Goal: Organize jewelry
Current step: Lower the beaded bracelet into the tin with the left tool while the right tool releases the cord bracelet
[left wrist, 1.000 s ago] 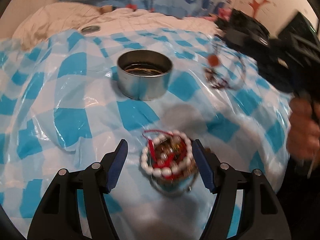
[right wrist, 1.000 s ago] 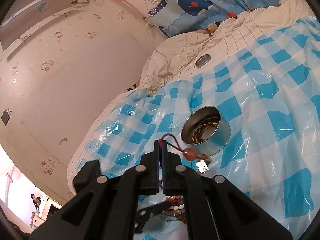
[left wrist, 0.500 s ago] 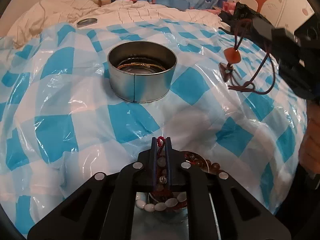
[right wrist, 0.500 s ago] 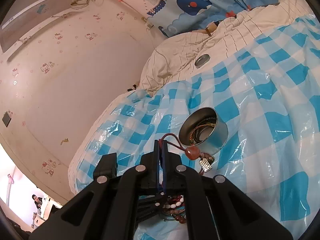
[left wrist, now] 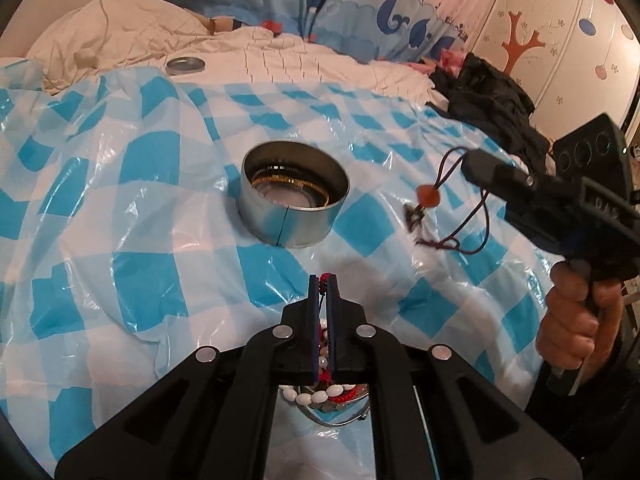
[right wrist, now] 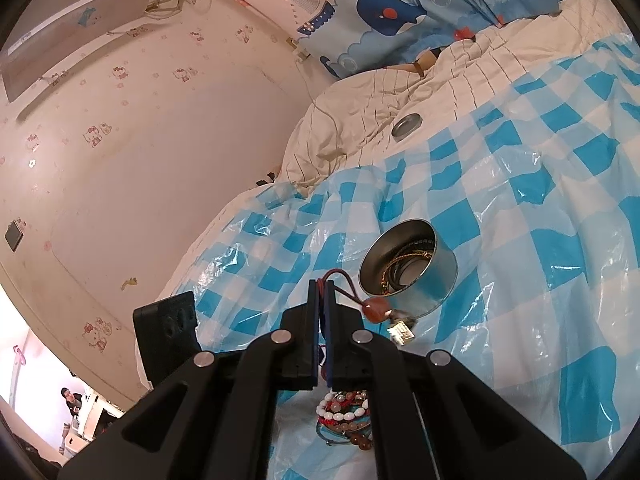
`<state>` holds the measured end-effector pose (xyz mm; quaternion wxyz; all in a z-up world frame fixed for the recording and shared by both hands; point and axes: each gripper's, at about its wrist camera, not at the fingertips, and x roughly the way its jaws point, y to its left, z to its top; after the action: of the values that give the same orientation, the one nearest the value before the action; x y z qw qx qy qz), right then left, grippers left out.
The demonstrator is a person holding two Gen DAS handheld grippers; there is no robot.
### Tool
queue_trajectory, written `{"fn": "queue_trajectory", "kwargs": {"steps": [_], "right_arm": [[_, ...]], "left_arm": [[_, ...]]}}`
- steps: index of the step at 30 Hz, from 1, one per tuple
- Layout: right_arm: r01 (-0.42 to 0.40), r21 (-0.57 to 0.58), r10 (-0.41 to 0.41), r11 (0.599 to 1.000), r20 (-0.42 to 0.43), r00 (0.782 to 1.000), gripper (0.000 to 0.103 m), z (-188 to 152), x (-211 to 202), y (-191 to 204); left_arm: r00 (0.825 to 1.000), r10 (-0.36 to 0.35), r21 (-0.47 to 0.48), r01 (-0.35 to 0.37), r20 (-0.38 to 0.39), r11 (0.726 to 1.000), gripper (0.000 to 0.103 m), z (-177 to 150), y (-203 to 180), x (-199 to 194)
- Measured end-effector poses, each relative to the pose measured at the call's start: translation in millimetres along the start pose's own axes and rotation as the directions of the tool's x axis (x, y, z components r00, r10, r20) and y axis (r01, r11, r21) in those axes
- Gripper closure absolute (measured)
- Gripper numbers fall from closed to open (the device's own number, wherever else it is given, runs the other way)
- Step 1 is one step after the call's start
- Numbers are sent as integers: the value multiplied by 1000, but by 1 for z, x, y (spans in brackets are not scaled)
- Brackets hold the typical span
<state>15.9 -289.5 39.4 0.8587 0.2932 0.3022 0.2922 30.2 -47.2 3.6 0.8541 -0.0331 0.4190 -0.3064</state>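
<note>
A round metal tin (left wrist: pixel 294 192) stands on the blue checked plastic sheet (left wrist: pixel 132 208); it holds gold and dark bangles and also shows in the right wrist view (right wrist: pixel 408 268). My left gripper (left wrist: pixel 325 280) is shut on a red cord of a bead bracelet (left wrist: pixel 320 394) that hangs over a pile of jewelry. My right gripper (right wrist: pixel 321 285) is shut on a brown cord necklace with an orange bead (right wrist: pixel 375 305) and a small charm, held in the air right of the tin (left wrist: pixel 428 196). The bead pile (right wrist: pixel 346 412) lies below my right fingers.
A metal lid (left wrist: pixel 185 65) lies on the cream quilt (left wrist: pixel 280 56) at the back. A dark garment (left wrist: pixel 492 96) lies at the far right. A whale-print curtain (right wrist: pixel 404 4) hangs behind the bed. A wall runs along the left side.
My left gripper closed on the red cord of the bead bracelet and lifted a little. My right gripper carried the cord necklace nearer to the tin.
</note>
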Motion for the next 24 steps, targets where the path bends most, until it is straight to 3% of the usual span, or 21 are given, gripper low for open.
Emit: {"fn": "queue_trajectory", "kwargs": {"steps": [13,17,20,22,24], "right_arm": [[-3,16,2,1000,49,999,100,10,-11,-2],[2,21,-4,1000,72,997,100,15,-17,-5],[-1,28,-1,1000,78,997,100,17,-18,-8],[4,29,-7,1000,80,997,100,18,-17,-9],[7,32,-9,999,79,997,100,19,-15,-11]], "left_arm": [[991,-47,-44,53,127,998,100,42,-4,-10],[980,-58,-80,75,190,994,100,64,-6,0],[968,-33,-157,74,250,985,100,80,6,19],[973,-8,-212,58,229,976,95,87,18,39],[989,16,-267,24,148,964,60,87,31,60]]}}
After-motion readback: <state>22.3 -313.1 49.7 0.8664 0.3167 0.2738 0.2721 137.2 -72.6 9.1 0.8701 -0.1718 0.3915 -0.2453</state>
